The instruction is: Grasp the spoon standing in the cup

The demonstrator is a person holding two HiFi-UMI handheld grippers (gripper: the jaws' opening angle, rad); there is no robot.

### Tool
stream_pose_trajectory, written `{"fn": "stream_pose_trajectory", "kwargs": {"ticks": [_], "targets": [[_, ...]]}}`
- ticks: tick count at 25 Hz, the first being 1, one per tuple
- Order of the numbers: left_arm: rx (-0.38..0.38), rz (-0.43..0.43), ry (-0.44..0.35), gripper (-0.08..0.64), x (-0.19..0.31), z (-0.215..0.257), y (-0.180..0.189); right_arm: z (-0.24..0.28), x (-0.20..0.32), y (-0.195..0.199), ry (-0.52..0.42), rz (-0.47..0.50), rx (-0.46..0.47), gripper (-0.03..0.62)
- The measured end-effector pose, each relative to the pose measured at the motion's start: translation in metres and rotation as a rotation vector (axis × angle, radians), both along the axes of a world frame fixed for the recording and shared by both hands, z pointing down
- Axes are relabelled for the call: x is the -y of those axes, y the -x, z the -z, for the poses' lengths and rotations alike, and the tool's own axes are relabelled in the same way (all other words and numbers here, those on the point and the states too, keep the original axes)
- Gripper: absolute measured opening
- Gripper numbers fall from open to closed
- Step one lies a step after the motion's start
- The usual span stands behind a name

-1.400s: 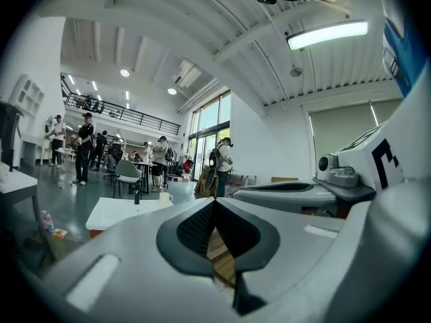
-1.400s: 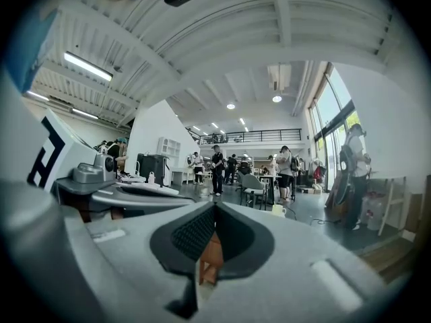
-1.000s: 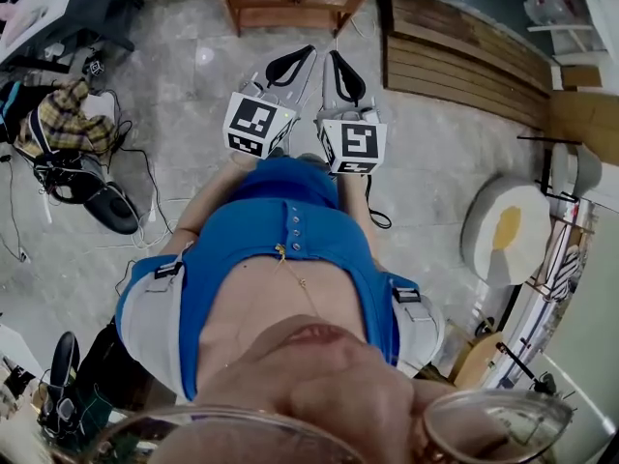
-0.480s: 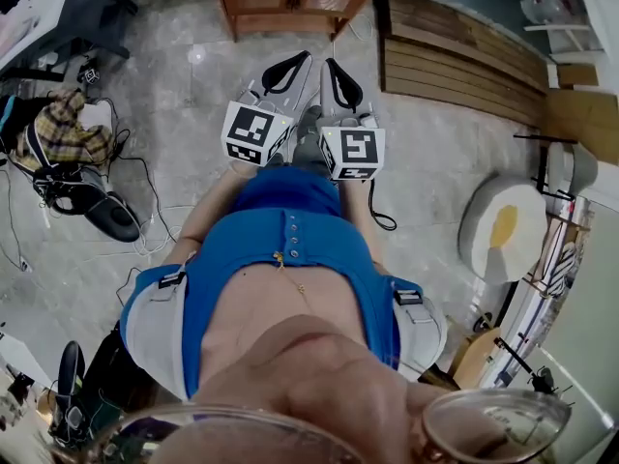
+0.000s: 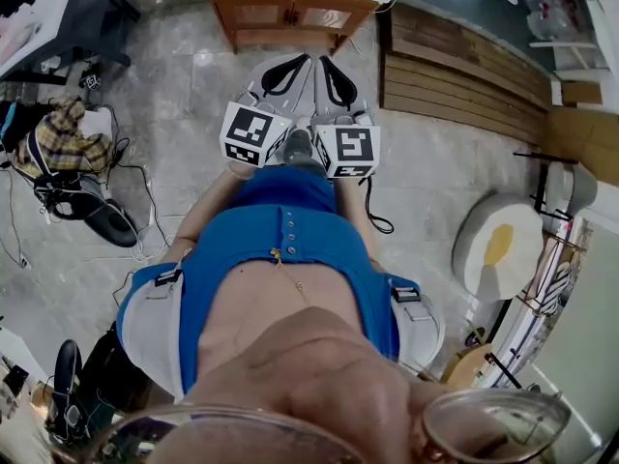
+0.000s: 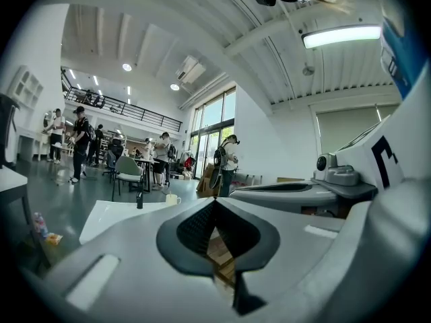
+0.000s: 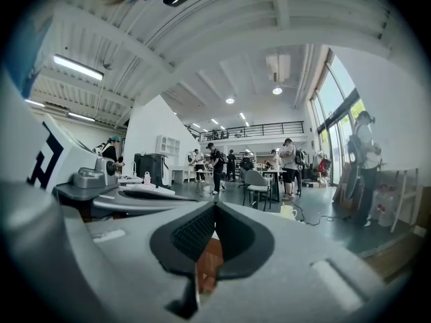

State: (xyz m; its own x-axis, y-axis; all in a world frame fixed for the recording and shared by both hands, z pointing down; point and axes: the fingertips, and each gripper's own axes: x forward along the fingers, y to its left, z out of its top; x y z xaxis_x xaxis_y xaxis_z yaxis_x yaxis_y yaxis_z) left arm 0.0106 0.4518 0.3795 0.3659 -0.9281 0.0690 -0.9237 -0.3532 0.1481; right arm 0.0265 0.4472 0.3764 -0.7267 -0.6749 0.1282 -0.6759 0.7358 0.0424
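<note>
The person's blue shirt [image 5: 290,249] is closest. Just past it, the left gripper [image 5: 302,61] and the right gripper [image 5: 327,63] sit side by side. Both are clenched tight with nothing in them. Farther off, a white cup [image 6: 173,198] stands on a white tabletop [image 6: 114,215]. The spoon is too small to see.
</note>
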Motion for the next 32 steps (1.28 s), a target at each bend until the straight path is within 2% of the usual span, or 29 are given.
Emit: {"fn": "stream_pose_trajectory", "kwargs": {"ticks": [8,16,32], "targets": [[0.016,0.014,-0.011,-0.002,0.070,0.007,-0.015,0.007,0.069,-0.012,-0.006,0.023,0.020,0.002],[0.015,0.055,-0.008,-0.002,0.118,0.009,-0.027,0.010,0.115,-0.027,-0.010,0.056,0.037,0.002],[0.023,0.055,-0.004,-0.002,0.164,0.009,-0.067,0.007,0.157,-0.069,0.002,0.052,0.026,0.002]]}}
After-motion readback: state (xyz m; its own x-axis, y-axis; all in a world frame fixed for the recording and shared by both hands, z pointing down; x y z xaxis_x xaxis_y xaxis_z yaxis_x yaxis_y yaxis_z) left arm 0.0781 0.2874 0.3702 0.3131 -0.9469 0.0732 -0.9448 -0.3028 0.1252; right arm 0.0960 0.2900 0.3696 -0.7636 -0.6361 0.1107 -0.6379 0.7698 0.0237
